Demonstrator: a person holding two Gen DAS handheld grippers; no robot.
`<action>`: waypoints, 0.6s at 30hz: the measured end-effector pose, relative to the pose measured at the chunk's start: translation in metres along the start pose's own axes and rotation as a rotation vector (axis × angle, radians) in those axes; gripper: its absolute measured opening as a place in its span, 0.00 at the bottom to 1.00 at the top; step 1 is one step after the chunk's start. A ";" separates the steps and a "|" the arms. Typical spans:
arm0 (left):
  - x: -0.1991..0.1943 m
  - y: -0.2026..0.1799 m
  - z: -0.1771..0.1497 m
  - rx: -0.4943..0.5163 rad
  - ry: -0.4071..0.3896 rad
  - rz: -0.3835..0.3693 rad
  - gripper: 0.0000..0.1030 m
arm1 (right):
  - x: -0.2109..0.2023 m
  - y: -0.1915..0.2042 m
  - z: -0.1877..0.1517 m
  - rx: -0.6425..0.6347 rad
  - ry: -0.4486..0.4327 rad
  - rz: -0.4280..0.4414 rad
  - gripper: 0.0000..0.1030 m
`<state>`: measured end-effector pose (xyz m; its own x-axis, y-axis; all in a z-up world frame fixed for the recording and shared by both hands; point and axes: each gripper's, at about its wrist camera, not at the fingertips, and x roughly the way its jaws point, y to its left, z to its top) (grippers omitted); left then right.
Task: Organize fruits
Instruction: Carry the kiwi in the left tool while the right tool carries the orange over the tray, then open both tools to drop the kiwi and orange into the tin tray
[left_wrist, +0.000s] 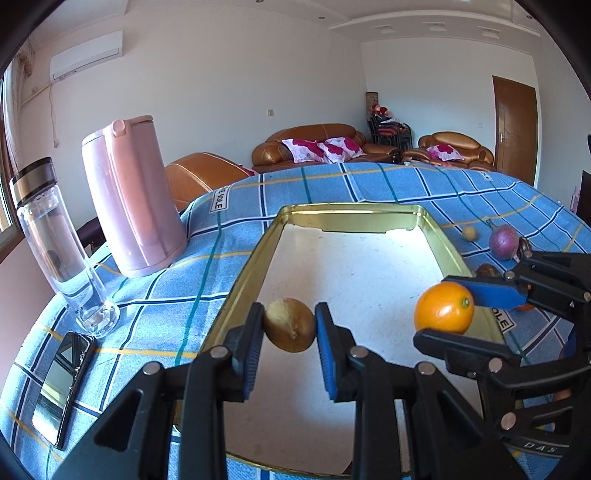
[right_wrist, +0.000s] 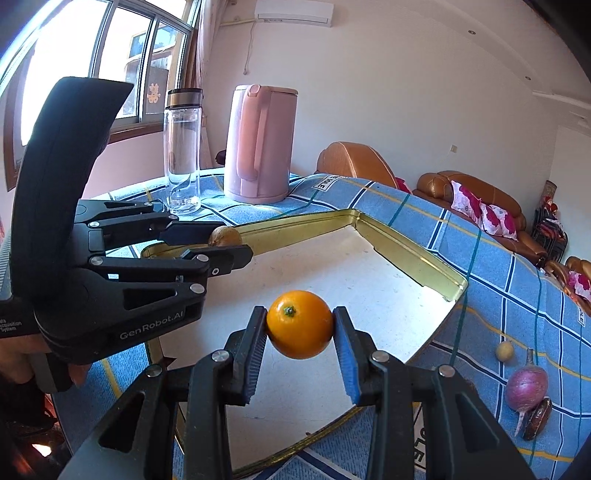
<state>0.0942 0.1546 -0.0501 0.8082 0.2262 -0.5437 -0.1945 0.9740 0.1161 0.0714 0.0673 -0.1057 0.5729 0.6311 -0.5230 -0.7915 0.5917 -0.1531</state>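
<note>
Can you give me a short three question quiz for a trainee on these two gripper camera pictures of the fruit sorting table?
1. True or false: the round orange fruit already lies on the floor of the shallow gold-rimmed metal tray.
2. Which gripper holds the brownish-yellow round fruit? A) the left gripper B) the right gripper C) neither
3. Fill in: the purple root vegetable lies on the blue checked cloth, ____ the tray.

Key
1. False: it is clamped between the right gripper's pads, above the tray.
2. A
3. outside
</note>
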 end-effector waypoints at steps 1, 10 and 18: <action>0.002 0.000 0.000 0.002 0.009 0.000 0.28 | 0.001 -0.001 0.000 0.009 0.004 0.005 0.37; 0.010 0.000 0.000 0.011 0.058 -0.019 0.28 | 0.012 0.001 0.000 0.001 0.056 0.021 0.37; 0.014 0.001 -0.001 0.007 0.079 -0.024 0.28 | 0.018 0.003 0.001 -0.008 0.083 0.020 0.37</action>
<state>0.1051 0.1582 -0.0581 0.7664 0.2013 -0.6101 -0.1715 0.9793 0.1078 0.0795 0.0808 -0.1151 0.5377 0.5984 -0.5940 -0.8045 0.5751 -0.1488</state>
